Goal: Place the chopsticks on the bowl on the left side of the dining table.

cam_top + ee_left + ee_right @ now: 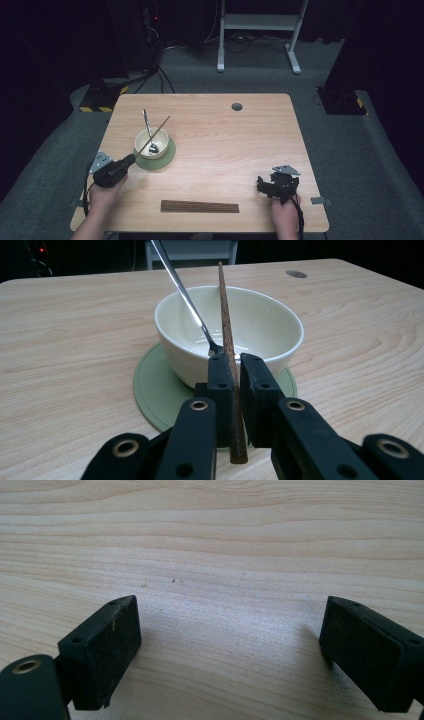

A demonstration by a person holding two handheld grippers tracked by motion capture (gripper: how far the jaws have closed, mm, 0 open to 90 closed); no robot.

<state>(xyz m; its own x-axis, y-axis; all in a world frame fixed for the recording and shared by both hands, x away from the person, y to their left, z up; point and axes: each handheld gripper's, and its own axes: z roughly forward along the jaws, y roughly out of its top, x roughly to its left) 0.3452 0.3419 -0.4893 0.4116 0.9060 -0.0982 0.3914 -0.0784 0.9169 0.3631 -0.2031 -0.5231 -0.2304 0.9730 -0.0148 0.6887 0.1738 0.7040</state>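
My left gripper (131, 159) sat over the table's (225, 145) near left part, and its jaws were clamped tight on a dark wooden chopstick (154, 136). In the left gripper view the chopstick (229, 352) ran up between the two black pads, its blunt end sticking out below them toward the camera and its far end rising over the bowl's rim. From the high view I saw the stick slant up and to the right, crossing above the cream bowl (151, 143).

The bowl stood on a round green coaster (167, 156), just beyond the jaws. A metal spoon (148, 131) lay in it, its head down on the bottom and its handle leaning out over the far rim. In the left gripper view the spoon (186, 295) and the chopstick stood close together, the spoon to the left; I could not tell whether they touched.

Further right, near the front edge, a flat brown slatted mat (200, 206) lay lengthwise on the wood, well apart from the bowl.

My right gripper (263, 183) rested low at the near right of the table. In the right gripper view its pads (102, 650) stood wide apart with bare wood grain between them, holding nothing.
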